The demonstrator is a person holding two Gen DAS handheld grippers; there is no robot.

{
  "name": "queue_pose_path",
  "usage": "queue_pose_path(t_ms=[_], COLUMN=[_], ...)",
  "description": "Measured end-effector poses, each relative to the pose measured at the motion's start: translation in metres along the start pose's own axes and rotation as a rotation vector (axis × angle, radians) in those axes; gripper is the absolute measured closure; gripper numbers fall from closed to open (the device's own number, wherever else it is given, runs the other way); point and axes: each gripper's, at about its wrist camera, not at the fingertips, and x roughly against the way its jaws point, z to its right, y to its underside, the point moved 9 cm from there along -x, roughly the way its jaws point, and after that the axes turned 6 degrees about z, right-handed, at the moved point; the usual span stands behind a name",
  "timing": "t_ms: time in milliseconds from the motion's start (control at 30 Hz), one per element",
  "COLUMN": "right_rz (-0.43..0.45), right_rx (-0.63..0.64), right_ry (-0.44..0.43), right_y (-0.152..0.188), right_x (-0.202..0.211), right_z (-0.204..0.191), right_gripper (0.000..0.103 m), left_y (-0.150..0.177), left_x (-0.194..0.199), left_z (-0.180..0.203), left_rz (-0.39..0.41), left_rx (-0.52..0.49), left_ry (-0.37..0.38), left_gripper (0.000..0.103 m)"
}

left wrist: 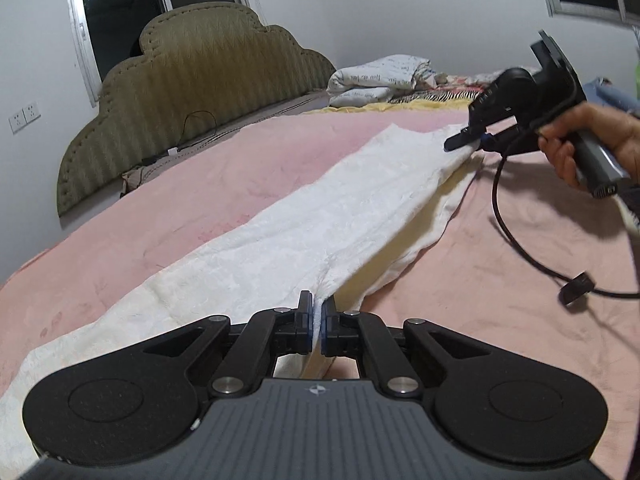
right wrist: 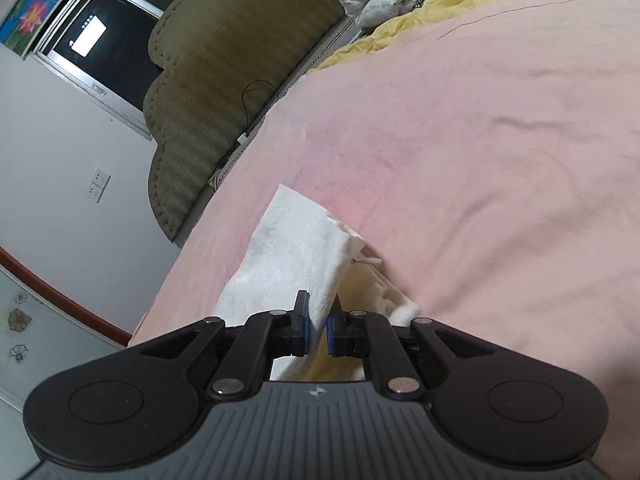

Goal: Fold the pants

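Note:
White pants lie stretched lengthwise across the pink bed cover, one leg lifted over the other. My left gripper is shut on the near edge of the pants. My right gripper is shut on the far end and holds it just above the bed. In the right wrist view the right gripper pinches the white pants between its blue pads, with the lower layer resting on the pink cover.
An olive padded headboard stands along the left side of the bed. Folded white bedding and a yellow sheet lie at the far end. A black cable hangs from the right gripper onto the bed.

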Motion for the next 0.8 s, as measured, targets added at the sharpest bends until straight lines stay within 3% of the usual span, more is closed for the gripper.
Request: queue_pose_path(t_ms=[200,267,333,433,500,533,600,667,733,800], right_rz=[-0.031,-0.033,-0.015,0.115,0.242,0.267,0.199,0.05,-0.081,-0.177], right_rx=[0.121,0.141,0.192,0.276,0.316,0.344,0.426,0.491,0.441,0.364], right_ry=[0.054,0.061,0.095,0.213,0.273,0.26,0.153,0.038,-0.053,-0.05], right_y=[0.007,0.007,0.0,-0.024,-0.043,-0.048,-0.042,-0.021,0.0,0.011], right_x=[0.003,0.007,0.014,0.037,0.049,0.049,0.032,0.0,-0.033,-0.064], right_z=[0.002,0.0,-0.004,0.002,-0.001,-0.009,-0.039,-0.068,-0.079,-0.069], right_gripper=[0.095,0.094,0.089,0.071,0.067,0.067,0.067,0.065,0.052,0.046], left_y=[0.023,0.022,0.016,0.004,-0.005,-0.007,-0.008,0.001,0.012,0.022], left_x=[-0.007,-0.001,0.008,0.02,0.018,0.014,-0.001,-0.016,-0.027,-0.031], left_z=[0.003,0.005,0.002,-0.009,-0.023,-0.031,-0.045,-0.056,-0.062,-0.062], left_rz=[-0.069,-0.064,-0.063,-0.022,0.005,0.011,-0.016,-0.074,-0.138,-0.189], left_rx=[-0.04,-0.04,0.022,0.131,0.205,0.234,0.263,0.281,0.311,0.327], left_ry=[0.026,0.039,0.091,0.144,0.111,0.076,-0.036,-0.125,-0.147,-0.153], left_gripper=[0.097,0.084,0.078,0.069,0.061,0.057,0.056,0.056,0.056,0.056])
